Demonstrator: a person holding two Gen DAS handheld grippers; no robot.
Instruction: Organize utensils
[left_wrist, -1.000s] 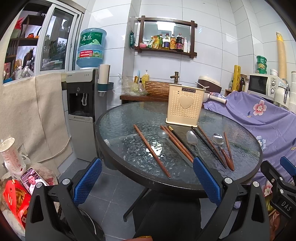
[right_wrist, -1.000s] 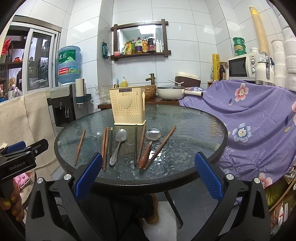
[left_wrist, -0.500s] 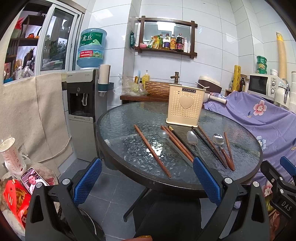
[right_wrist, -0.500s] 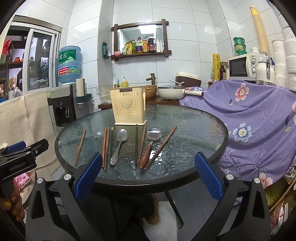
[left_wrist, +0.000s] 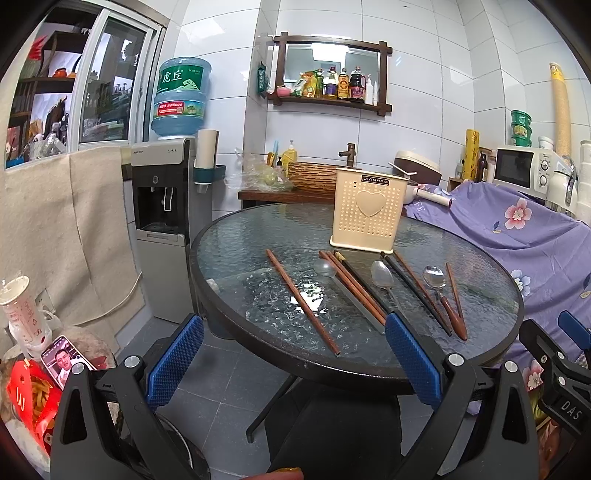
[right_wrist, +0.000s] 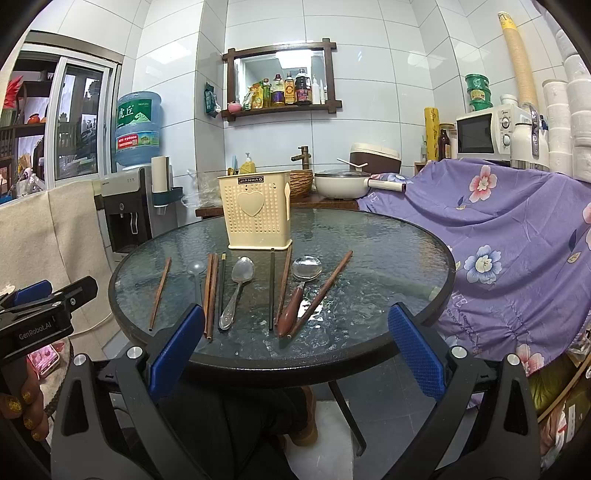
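A cream perforated utensil holder (right_wrist: 255, 211) (left_wrist: 368, 211) stands upright at the back of the round glass table (right_wrist: 388, 251) (left_wrist: 236, 243). In front of it lie several brown and black chopsticks (right_wrist: 159, 293) (left_wrist: 301, 301), a steel spoon (right_wrist: 238, 286) (left_wrist: 382, 275), a clear plastic spoon (right_wrist: 195, 267) (left_wrist: 325, 267) and a wood-handled spoon (right_wrist: 299, 291) (left_wrist: 441, 291). My left gripper (left_wrist: 295, 360) hangs open before the table's near left edge. My right gripper (right_wrist: 295, 349) is open too, just short of the front edge, holding nothing.
A water dispenser (left_wrist: 162, 206) stands left of the table. A purple floral cloth (right_wrist: 517, 251) covers furniture on the right, with a microwave (right_wrist: 484, 134) behind. A pan (right_wrist: 343, 184) sits on the counter behind the table. A phone (left_wrist: 64, 360) and snack box lie at the lower left.
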